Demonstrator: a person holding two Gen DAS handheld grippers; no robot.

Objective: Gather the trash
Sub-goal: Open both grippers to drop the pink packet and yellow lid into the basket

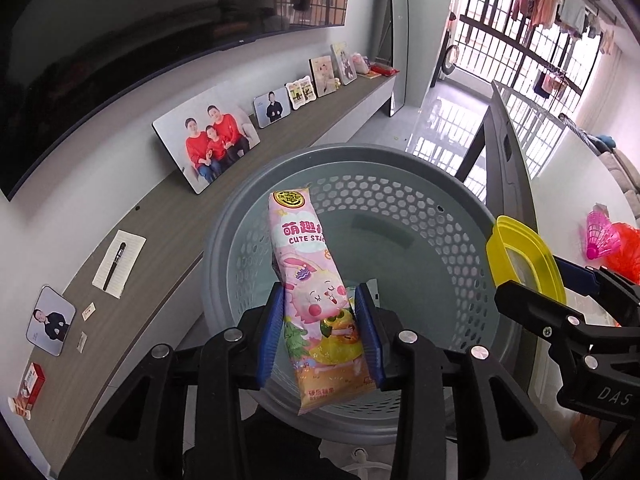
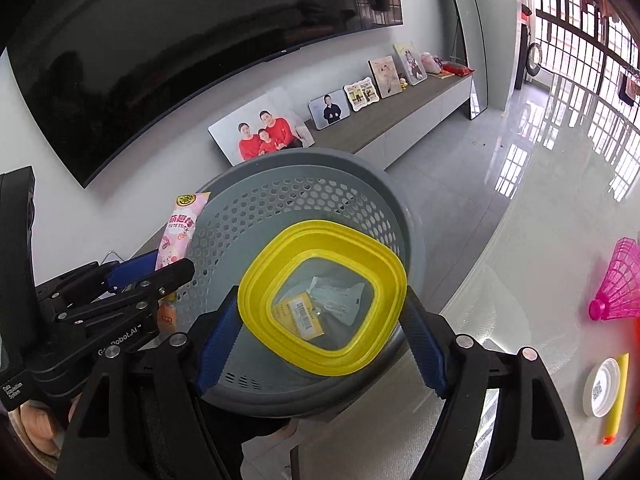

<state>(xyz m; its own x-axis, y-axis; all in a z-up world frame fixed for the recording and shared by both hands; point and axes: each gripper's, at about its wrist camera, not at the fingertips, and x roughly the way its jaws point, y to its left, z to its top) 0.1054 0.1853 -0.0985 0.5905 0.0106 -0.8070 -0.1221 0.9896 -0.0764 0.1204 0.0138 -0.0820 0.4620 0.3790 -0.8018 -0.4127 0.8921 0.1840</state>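
Note:
My left gripper point(image 1: 320, 332) is shut on a pink snack wrapper point(image 1: 310, 280) with a cartoon rabbit, held upright over the grey perforated basket point(image 1: 420, 208). My right gripper point(image 2: 320, 320) is shut on a yellow plastic lid point(image 2: 320, 296) with a clear centre, held flat over the same basket point(image 2: 280, 208). Paper scraps point(image 2: 336, 300) lie on the basket floor, seen through the lid. The left gripper point(image 2: 132, 276) with the wrapper point(image 2: 180, 232) shows at the left of the right wrist view. The lid point(image 1: 524, 256) shows at the right of the left wrist view.
A low TV bench point(image 1: 280, 140) with photo frames point(image 1: 208, 144) runs behind the basket under a large TV point(image 2: 180, 40). A table point(image 2: 520, 280) at the right bears a pink shuttlecock point(image 2: 620, 284), a white lid point(image 2: 602, 388) and a yellow stick point(image 2: 616, 396).

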